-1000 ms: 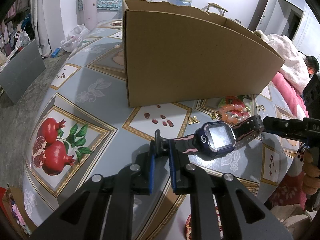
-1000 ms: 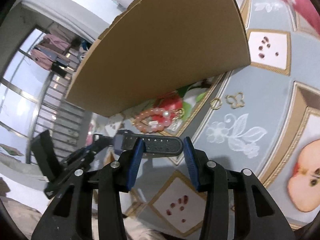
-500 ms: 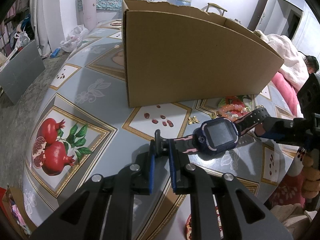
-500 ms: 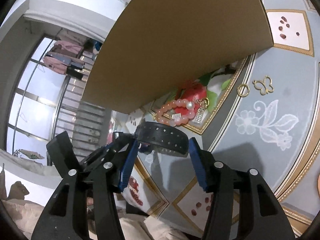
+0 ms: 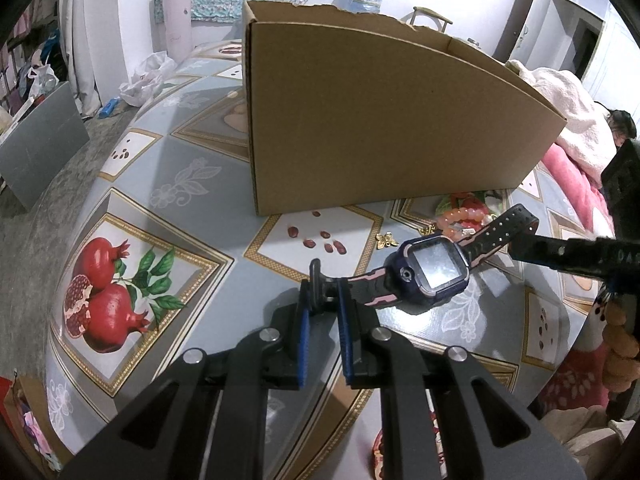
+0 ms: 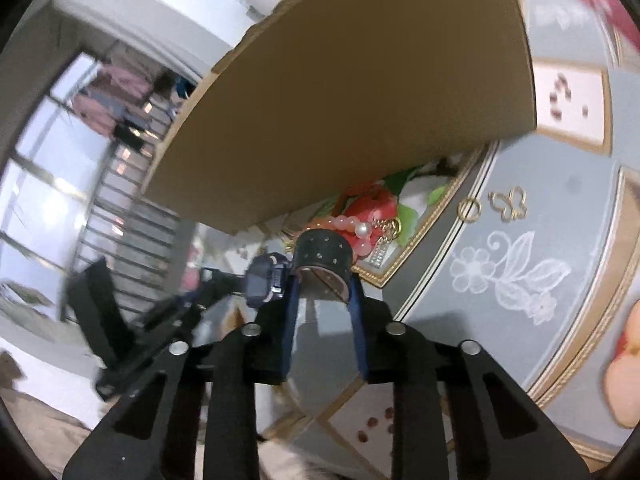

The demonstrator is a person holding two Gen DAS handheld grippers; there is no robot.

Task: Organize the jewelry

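A dark blue children's smartwatch (image 5: 434,270) with a black-and-pink strap hangs above the patterned table (image 5: 192,188), stretched between both grippers. My left gripper (image 5: 324,304) is shut on the buckle end of the strap. In the right wrist view my right gripper (image 6: 322,280) is closing its jaws, and the perforated strap end (image 6: 324,254) is bent into an arch, pinched between the blue pads. The watch body (image 6: 264,280) sits just left of them. The brown cardboard box (image 5: 380,120) stands behind the watch.
A pink bead bracelet (image 5: 464,216) with a pearl lies at the foot of the box, beside a gold butterfly charm (image 5: 386,239) and a gold ring (image 6: 470,210). A pink blanket (image 5: 572,156) lies beyond the table at the right.
My right gripper's jaws have narrowed onto the free strap end, which now arches between the pads. The watch has lifted and tilted slightly. The left gripper has stayed put.
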